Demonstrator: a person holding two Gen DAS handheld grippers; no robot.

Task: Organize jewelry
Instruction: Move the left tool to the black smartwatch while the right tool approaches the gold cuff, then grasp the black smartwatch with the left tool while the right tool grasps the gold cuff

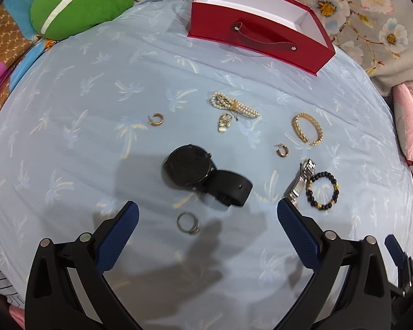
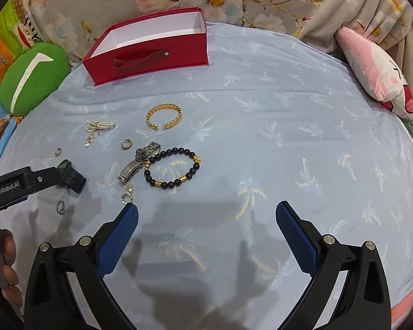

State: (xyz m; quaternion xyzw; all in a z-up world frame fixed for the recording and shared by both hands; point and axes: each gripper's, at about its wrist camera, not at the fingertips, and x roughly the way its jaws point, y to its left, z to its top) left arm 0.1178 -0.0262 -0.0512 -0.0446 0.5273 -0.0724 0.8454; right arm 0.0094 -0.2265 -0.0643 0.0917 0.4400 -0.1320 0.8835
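Hovering above black watch (image 1: 190, 169) | left tongs (image 1: 208, 214) apart | right tongs (image 2: 206, 216) apart

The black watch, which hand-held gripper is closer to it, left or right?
Left. The left hand-held gripper is open just short of the black watch, which lies ahead between its fingers. The right hand-held gripper is open farther away, with the watch off to its left.
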